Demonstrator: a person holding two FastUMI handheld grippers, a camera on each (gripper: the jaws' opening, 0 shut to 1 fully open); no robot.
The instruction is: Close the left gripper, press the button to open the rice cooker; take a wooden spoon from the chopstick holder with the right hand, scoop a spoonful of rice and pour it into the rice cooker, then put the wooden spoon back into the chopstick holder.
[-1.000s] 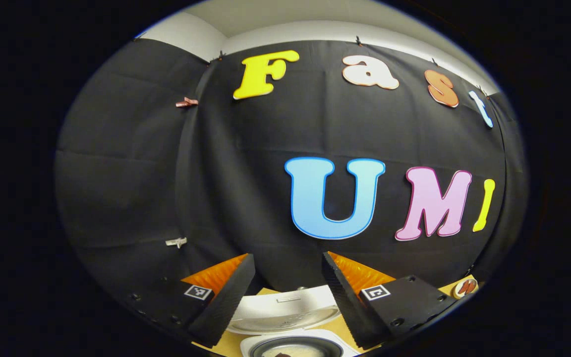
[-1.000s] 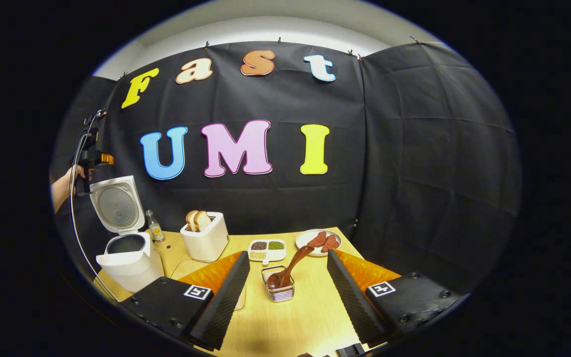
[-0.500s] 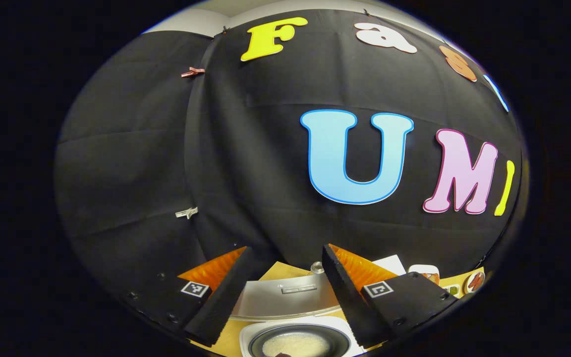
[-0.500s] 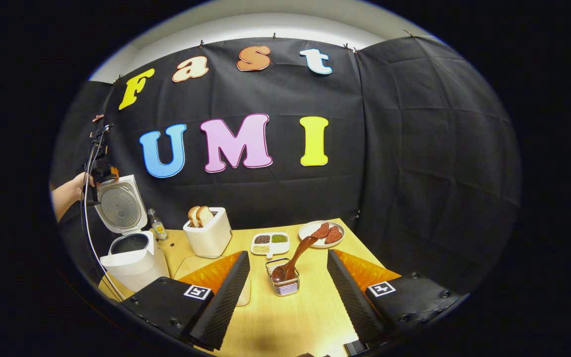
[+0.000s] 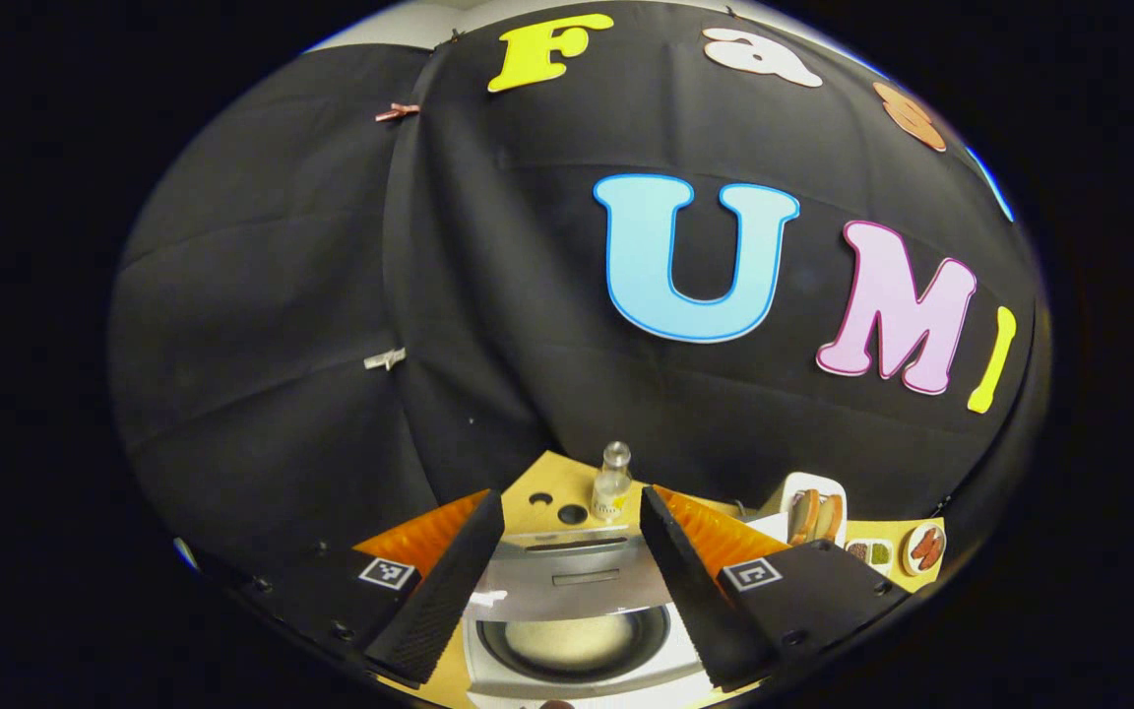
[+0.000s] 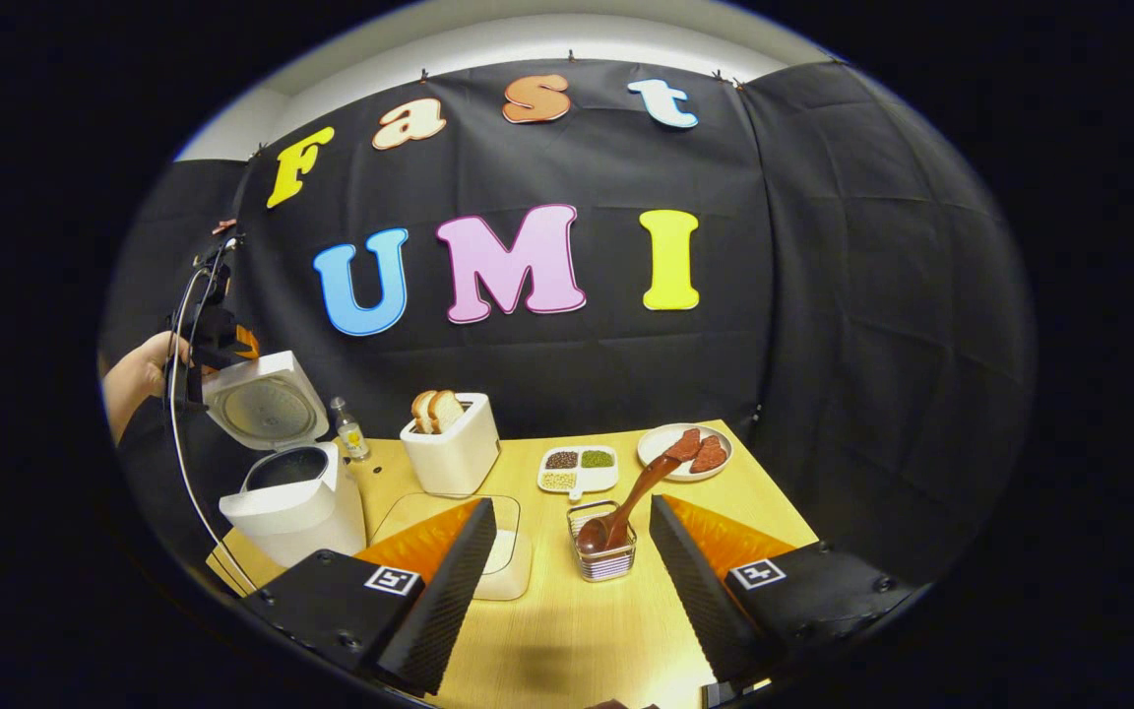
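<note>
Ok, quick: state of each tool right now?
Left tool: open, holding nothing, above the rice cooker's raised lid.
Right tool: open, empty; the wooden spoon sits in the chopstick holder.

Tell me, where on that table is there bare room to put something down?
Bare wood lies at the near edge of the table, in front of the chopstick holder. The back row is crowded: rice cooker, toaster, seed dish, plate.

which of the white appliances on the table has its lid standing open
The rice cooker at the table's left end: its lid is tipped up over the pot. The toaster beside it just holds bread.
</note>
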